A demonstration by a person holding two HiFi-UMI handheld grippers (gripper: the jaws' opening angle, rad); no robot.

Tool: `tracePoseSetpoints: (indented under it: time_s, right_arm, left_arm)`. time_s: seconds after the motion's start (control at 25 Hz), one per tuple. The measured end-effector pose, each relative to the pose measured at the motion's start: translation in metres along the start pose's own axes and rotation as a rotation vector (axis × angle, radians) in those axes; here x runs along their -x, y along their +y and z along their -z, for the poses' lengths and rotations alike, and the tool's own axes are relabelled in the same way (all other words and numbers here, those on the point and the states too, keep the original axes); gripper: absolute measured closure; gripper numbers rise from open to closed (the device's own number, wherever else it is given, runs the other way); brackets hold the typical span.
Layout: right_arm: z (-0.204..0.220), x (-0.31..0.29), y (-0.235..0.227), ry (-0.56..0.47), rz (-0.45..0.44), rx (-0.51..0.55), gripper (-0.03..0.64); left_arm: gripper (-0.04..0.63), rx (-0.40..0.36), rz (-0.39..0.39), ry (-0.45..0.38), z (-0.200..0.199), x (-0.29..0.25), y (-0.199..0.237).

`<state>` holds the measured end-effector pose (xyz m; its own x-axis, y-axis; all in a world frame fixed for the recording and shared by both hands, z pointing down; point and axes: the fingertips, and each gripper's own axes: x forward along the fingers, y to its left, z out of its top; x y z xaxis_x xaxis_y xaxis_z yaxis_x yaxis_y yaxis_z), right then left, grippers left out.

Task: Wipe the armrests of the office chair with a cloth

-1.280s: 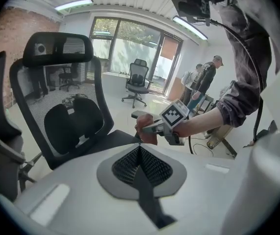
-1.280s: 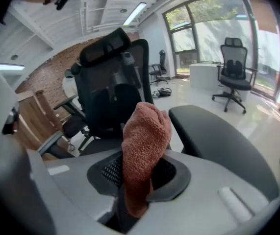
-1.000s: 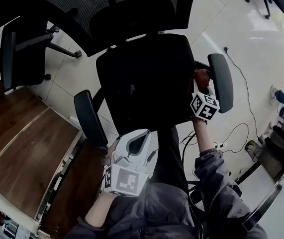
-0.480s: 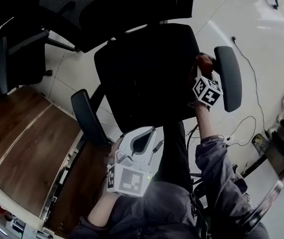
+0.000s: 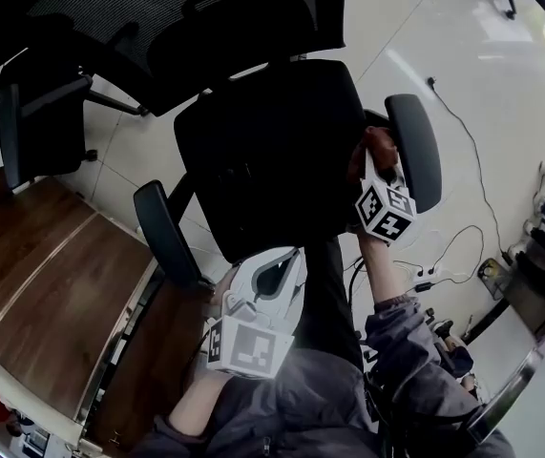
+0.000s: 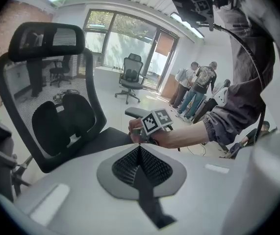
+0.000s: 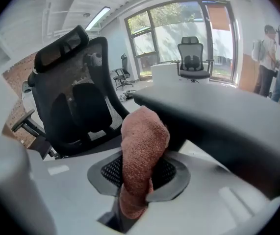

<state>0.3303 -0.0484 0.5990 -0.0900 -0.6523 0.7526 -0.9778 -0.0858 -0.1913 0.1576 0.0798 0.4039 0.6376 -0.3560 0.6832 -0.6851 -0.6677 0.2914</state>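
Observation:
The black office chair (image 5: 272, 151) stands below me on the tiled floor. Its right armrest (image 5: 415, 151) is a long dark pad; the left armrest (image 5: 165, 232) sits near the desk. My right gripper (image 5: 379, 165) is shut on a reddish-brown cloth (image 5: 379, 144), which presses against the inner side of the right armrest. In the right gripper view the cloth (image 7: 142, 151) bulges out of the jaws under the armrest (image 7: 218, 121). My left gripper (image 5: 270, 277) hovers at the seat's front edge, shut and empty, its pads (image 6: 147, 163) meeting in a line.
A wooden desk (image 5: 43, 284) lies at the left, close to the left armrest. Another black chair (image 5: 43, 103) stands at the upper left. Cables (image 5: 444, 256) trail over the floor at the right. Several people (image 6: 198, 84) stand far back in the room.
The right gripper slid with the cloth away along the right armrest's inner side, then back toward me. The left gripper stayed where it was.

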Motion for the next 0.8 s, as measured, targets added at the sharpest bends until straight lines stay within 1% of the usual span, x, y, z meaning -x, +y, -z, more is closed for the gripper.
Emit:
tracePoseSetpoints:
  time_s: [0.16, 0.48, 0.64, 0.8]
  right_arm:
    - [0.002, -0.003, -0.007, -0.009, 0.029, -0.015, 0.525]
    - [0.029, -0.054, -0.044, 0.041, 0.130, -0.002, 0.525]
    - [0.042, -0.067, -0.050, 0.062, 0.127, -0.009, 0.525]
    - [0.038, -0.068, -0.045, 0.057, 0.106, -0.013, 0.525]
  left_arm:
    - [0.580, -0.005, -0.009, -0.001, 0.004, 0.006, 0.001]
    - [0.580, 0.004, -0.033, 0.034, 0.039, 0.017, 0.009]
    - [0.580, 0.008, -0.043, 0.052, 0.054, 0.020, 0.010]
    - [0.581, 0.007, -0.047, 0.058, 0.059, 0.021, 0.007]
